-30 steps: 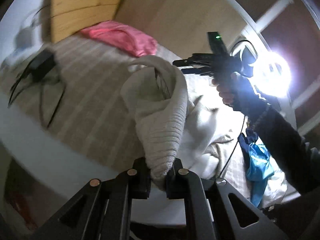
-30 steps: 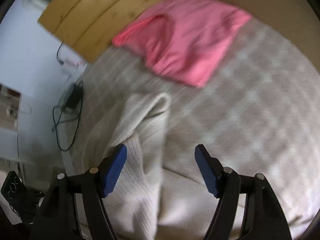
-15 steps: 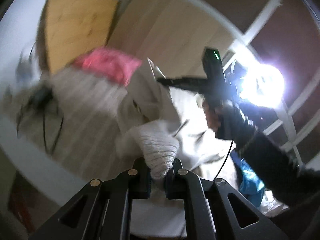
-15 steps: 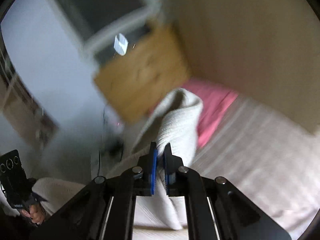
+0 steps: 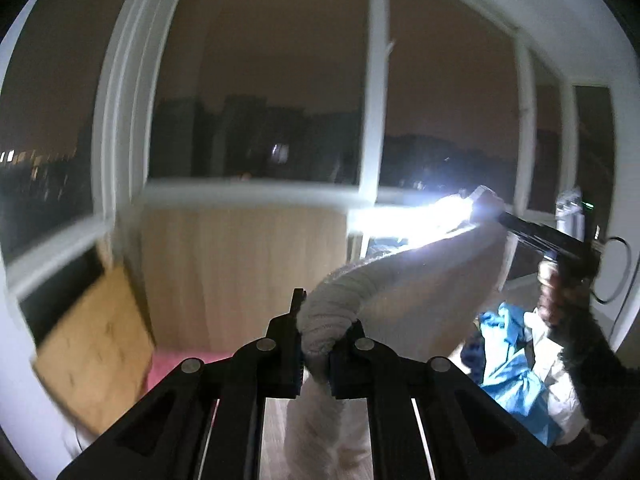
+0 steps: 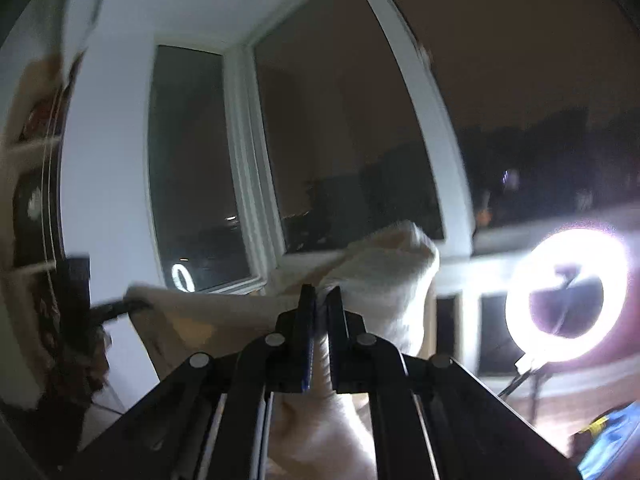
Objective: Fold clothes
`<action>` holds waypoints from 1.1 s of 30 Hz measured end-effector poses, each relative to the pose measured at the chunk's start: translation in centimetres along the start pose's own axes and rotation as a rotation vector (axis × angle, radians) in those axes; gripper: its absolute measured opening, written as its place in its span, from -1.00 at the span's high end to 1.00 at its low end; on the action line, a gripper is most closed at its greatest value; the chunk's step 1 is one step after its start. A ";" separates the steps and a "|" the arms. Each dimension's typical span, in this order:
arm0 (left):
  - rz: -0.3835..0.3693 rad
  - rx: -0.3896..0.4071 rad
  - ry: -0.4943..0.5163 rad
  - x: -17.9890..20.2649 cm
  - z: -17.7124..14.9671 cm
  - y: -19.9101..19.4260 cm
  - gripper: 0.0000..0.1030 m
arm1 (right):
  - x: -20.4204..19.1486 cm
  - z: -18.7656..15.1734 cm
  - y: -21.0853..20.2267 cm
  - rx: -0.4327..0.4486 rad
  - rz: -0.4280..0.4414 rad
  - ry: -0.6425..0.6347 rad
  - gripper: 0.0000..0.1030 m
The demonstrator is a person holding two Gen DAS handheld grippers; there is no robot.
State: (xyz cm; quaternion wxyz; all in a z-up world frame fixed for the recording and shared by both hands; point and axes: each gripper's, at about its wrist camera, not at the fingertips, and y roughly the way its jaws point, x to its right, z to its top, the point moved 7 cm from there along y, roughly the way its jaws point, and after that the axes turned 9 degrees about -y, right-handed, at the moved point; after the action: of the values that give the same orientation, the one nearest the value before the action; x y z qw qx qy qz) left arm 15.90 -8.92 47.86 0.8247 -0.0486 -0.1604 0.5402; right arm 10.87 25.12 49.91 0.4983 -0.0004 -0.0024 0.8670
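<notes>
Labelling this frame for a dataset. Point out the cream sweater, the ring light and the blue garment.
cream sweater (image 5: 420,280): left wrist view, on the stretched span between the two grippers.
ring light (image 6: 566,294): right wrist view, on its glowing upper-left rim.
blue garment (image 5: 508,376): left wrist view, on its crumpled middle.

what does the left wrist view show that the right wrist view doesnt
Only the left wrist view shows the pink garment, the wooden board, and the right hand-held gripper from outside, reaching in from the right.

Only the right wrist view shows the ring light as a full circle, and the left hand-held gripper from outside at the left edge.

Both show the cream knit sweater clamped at two ends and stretched in the air, the dark windows, and blue cloth.
</notes>
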 end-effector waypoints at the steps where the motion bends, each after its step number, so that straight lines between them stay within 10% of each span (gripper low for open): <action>1: -0.014 0.017 0.012 0.2 0.9 -0.4 0.86 | -0.5 0.6 -0.9 0.009 -0.034 -0.031 0.93; 6: -0.055 0.078 0.047 0.1 4.7 -1.1 0.86 | -1.2 0.0 -0.2 -0.060 -0.155 -0.101 0.93; 10: -0.022 -0.012 0.049 -2.5 3.1 3.8 0.86 | 1.9 -10.7 6.9 -0.405 -0.089 0.039 0.88; 18: 0.334 -0.669 -0.018 -18.6 -23.5 19.6 0.86 | 9.1 -35.8 10.1 -0.864 -0.100 0.420 0.70; 25: 0.437 -0.726 -0.269 -26.2 -30.5 16.1 0.86 | 8.4 -43.6 19.8 -0.943 0.022 0.438 -0.04; 29: 0.440 -0.713 -0.273 -26.7 -29.7 14.8 0.86 | 6.0 -46.6 24.7 -1.030 0.106 0.438 0.02; 30: 0.438 -0.711 -0.273 -26.7 -29.3 14.7 0.86 | 5.8 -45.7 24.3 -1.005 0.110 0.438 0.22; 31: 0.434 -0.706 -0.275 -26.6 -29.2 14.9 0.86 | 5.6 -44.6 23.8 -0.975 0.111 0.437 0.86; 33: 0.421 -0.686 -0.291 -27.3 -29.1 15.0 0.86 | 5.3 -42.5 22.8 -0.915 0.115 0.436 0.84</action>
State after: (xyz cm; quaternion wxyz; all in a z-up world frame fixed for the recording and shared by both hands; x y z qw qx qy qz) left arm 2.03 -24.77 10.85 0.6012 -0.2752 -0.4322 0.6132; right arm -11.40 18.41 7.37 0.3873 -0.3997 -0.2779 0.7830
